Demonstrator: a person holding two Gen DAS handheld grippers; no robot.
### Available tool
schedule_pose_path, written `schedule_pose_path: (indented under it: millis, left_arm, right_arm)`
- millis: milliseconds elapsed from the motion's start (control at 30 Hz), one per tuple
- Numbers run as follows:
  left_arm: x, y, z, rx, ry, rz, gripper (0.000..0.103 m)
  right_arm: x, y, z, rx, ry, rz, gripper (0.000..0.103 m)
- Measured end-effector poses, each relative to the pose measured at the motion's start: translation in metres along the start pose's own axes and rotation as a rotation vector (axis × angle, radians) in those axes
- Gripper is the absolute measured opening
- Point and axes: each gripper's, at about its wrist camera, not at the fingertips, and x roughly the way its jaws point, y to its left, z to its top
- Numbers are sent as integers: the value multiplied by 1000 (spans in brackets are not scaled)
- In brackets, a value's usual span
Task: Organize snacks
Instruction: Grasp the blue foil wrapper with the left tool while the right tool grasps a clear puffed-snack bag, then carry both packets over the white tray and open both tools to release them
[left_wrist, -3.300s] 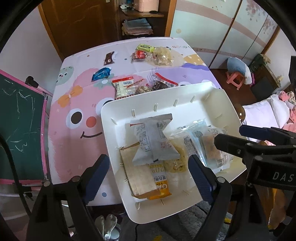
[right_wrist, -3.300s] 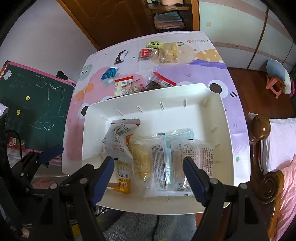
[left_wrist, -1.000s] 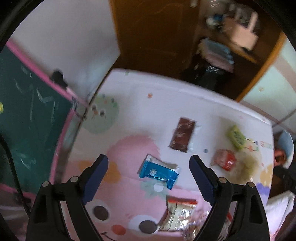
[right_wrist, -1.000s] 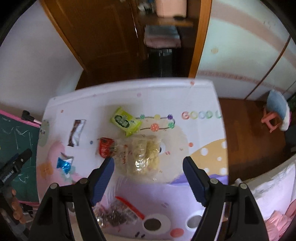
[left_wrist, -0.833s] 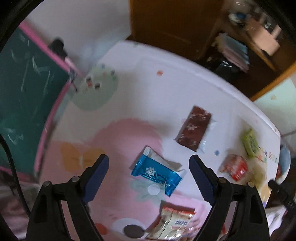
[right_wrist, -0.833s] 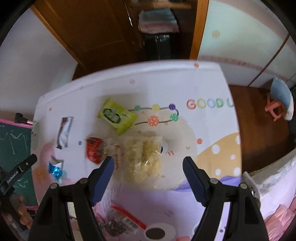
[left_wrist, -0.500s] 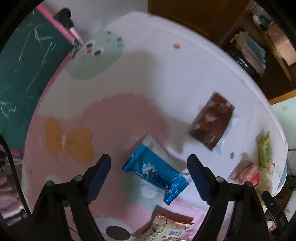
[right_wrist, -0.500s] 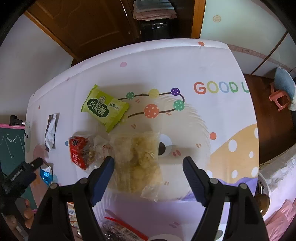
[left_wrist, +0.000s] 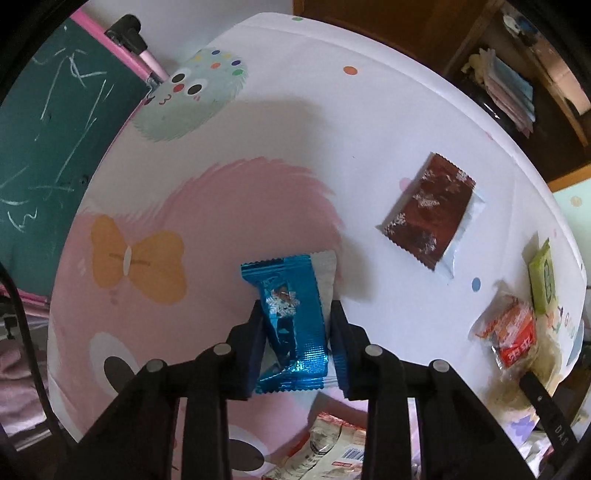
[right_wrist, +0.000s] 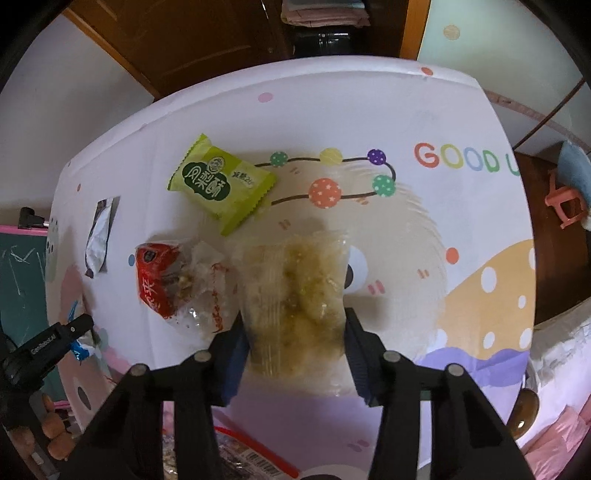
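In the left wrist view my left gripper (left_wrist: 295, 332) is shut on a shiny blue snack packet (left_wrist: 291, 314), its far end still near the cartoon tablecloth (left_wrist: 221, 206). A brown snack packet (left_wrist: 430, 210) lies to the right of it. In the right wrist view my right gripper (right_wrist: 293, 332) is shut on a clear bag of yellowish snacks (right_wrist: 295, 291). A red and clear packet (right_wrist: 173, 280) lies touching its left side. A green packet (right_wrist: 221, 182) lies beyond. The white tray is out of view.
A green chalkboard with pink frame (left_wrist: 48, 122) stands off the table's left edge. More packets lie at the near edge in the left wrist view (left_wrist: 325, 450). A dark wooden shelf (left_wrist: 517, 74) stands behind the table. The left gripper's body shows at the left (right_wrist: 40, 347).
Both grippers moved from over the tray to the far part of the table, came down, and closed: the left on the blue packet, the right on the clear yellowish bag.
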Motion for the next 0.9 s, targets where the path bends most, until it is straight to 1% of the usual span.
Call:
schedule_pose_path:
  millis: [67,133,233,333,400,567,700,900]
  left_arm:
    - [-2,-4,-5,33,-8,0,29]
    - [-7,-3,-6,60,-27,0,29]
    - [-22,-3,-11,93,-62,-3,28]
    - [-43,-4,-14,117,-91,-29,28]
    - [-61,3,-11,137,-108,-44,28]
    - [-112,17,-25,215,-173,-80,28]
    - [-160,26,-47,292,-235,-120,28]
    - [-225,44,-86,413,-313,-191,28]
  right_arm:
    - [-3,4,-4,-14,-7,-4,44]
    - [-7,6,-7,-14,-8,0,37]
    - [-19,5,-17,-12,-22,14,37]
    - [-36,7,-26,-12,-46,35,36]
    - [-51,8,-32,-12,-62,52,36]
    - [-98,7,-52,-24,-122,94,36]
    - [-140,15,-74,-42,-184,129,36]
    - [-204,29,-125,-86,-271,167,36]
